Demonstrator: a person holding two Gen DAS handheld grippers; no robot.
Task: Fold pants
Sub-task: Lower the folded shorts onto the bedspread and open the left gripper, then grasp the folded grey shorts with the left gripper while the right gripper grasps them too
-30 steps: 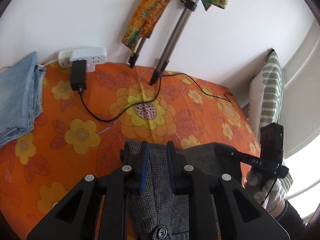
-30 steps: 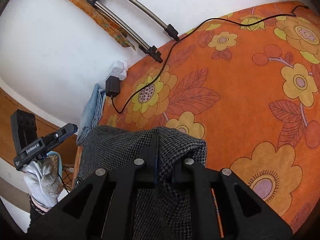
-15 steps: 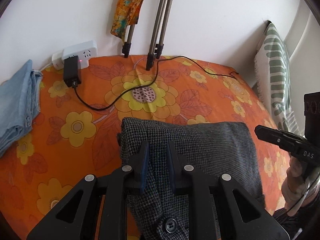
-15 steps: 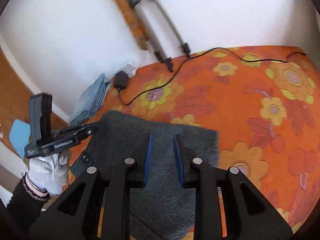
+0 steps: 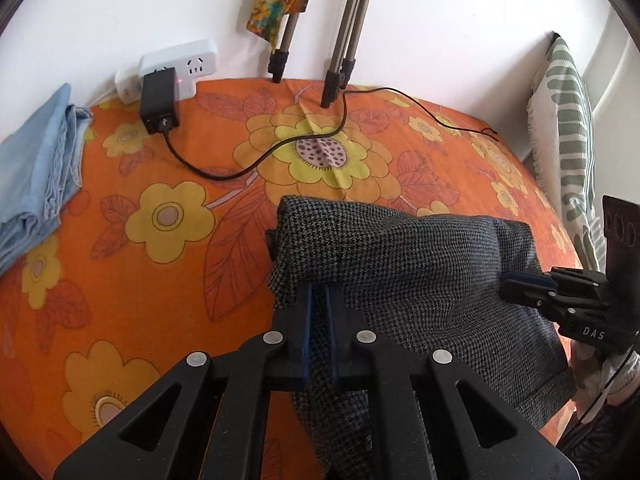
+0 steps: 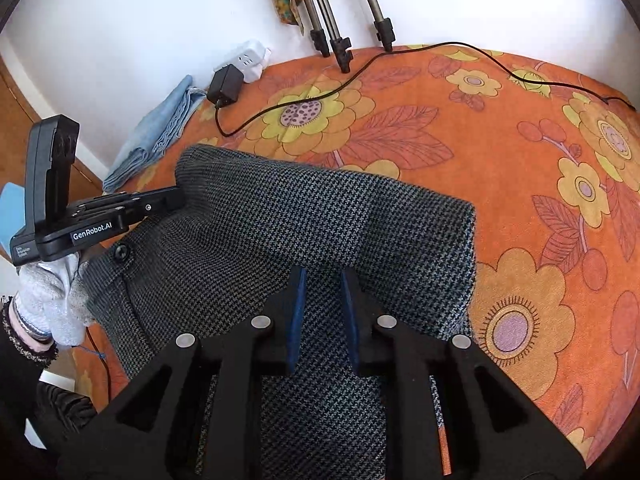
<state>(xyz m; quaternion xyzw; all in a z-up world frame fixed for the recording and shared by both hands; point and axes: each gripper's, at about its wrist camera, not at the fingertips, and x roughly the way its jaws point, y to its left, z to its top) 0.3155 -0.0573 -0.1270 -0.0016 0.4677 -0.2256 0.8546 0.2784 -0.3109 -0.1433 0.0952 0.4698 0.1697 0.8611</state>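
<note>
Grey houndstooth pants lie folded over on the orange flowered bedspread. My left gripper is shut on a bunched fold at the pants' left end, with cloth pinched between its blue pads. From the right wrist view it holds that same far left corner, above a dark button. My right gripper hovers over the pants near their right edge. Its jaws are closing but still stand apart, with flat cloth showing in the gap. In the left wrist view its tips sit at the pants' right side.
Folded blue jeans lie at the bed's left edge. A white power strip with a black adapter and cable runs along the back. Tripod legs stand on the bed by the wall. A green striped pillow leans at right.
The pants came down and spread wider on the bed. My left gripper sank and closed tight on the fold. My right gripper let go of the cloth and shifted sideways.
</note>
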